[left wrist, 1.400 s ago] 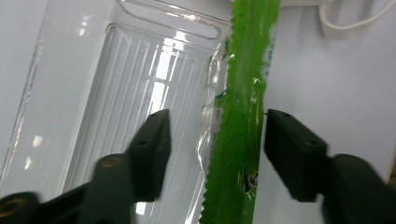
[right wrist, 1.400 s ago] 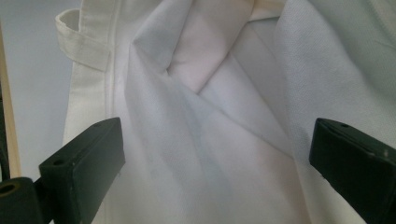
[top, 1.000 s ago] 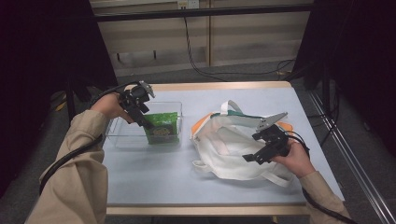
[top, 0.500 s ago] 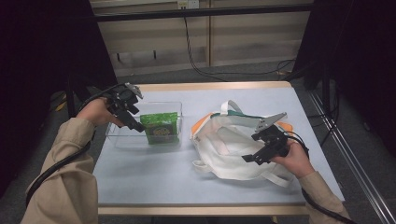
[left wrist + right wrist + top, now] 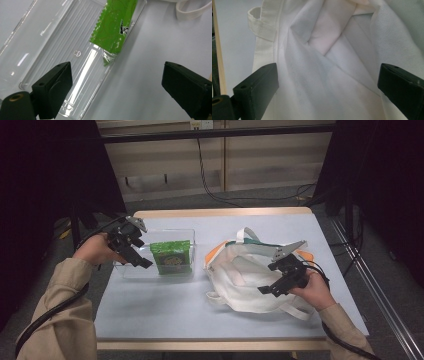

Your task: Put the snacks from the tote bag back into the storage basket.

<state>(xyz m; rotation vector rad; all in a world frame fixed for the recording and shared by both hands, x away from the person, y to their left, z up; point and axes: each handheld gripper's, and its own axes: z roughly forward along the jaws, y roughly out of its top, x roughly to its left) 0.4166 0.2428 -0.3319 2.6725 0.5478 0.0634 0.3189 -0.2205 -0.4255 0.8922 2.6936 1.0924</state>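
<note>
The green snack bag [image 5: 171, 257] now stands inside the clear box [image 5: 131, 271] on the left side of the table [image 5: 165, 310], leaning against the box's right wall. It looks like the putting-in step is just done. The left gripper [image 5: 140, 262] is over the left part of the box, just beside the snack bag, and its jaws have just been opening; they stand wide apart with nothing between them, so the snack bag is let go. In the left gripper view the green snack bag [image 5: 113, 25] sits apart from the jaws, past the box's clear wall [image 5: 82, 72]. The left hand [image 5: 95, 251] is out at the table's left edge with the gripper pointing down and to the right. The right gripper [image 5: 267, 289] rests over the white cloth bag [image 5: 240, 280], jaws spread, gripping nothing, pointing left into the soft folds [image 5: 324, 62]. The next move is probably to reach into the cloth bag for another thing, which calls for opening its floppy mouth first
</note>
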